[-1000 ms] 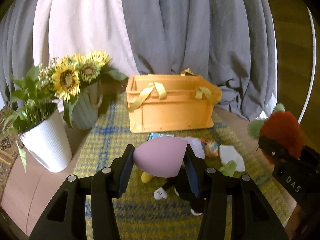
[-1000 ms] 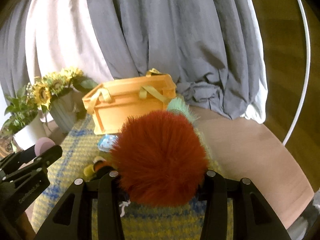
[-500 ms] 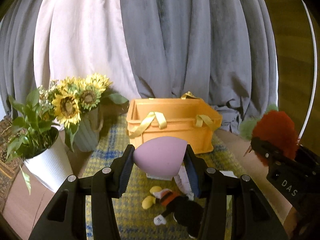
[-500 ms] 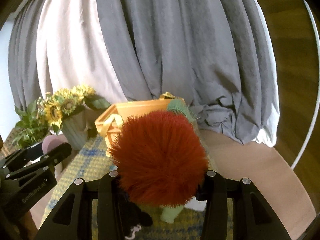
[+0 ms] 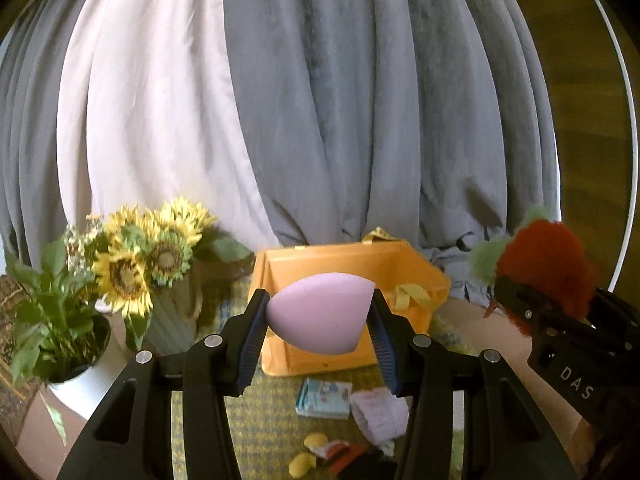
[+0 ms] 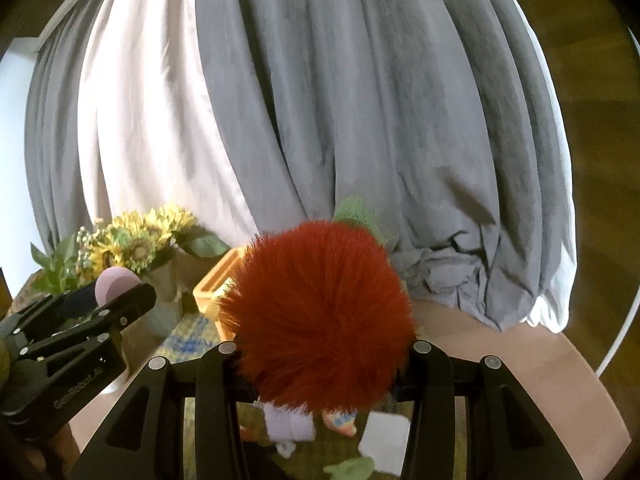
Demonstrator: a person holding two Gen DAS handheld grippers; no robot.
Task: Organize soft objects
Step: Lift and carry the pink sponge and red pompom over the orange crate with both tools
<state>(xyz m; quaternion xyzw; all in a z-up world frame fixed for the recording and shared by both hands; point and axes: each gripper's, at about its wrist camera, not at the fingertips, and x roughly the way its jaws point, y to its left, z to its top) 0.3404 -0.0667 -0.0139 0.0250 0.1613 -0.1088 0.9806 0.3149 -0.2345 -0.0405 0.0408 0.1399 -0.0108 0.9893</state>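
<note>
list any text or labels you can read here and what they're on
"DAS": white letters on the black body of the right claw, cut off by the frame edge.
Embossed lettering on the body of the left claw: too faint and blurred to read.
Small printed packet on the mat: pictures only, any text too small.

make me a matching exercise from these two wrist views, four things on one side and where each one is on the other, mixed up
Things
1. pink egg-shaped sponge
2. red fluffy pom-pom
3. orange crate
4. sunflowers

Places
A. in a vase left of the crate
B. clamped in the left gripper
C. on the yellow plaid cloth, beyond both grippers
D. clamped in the right gripper

Pairs: 1-B, 2-D, 3-C, 4-A
</note>
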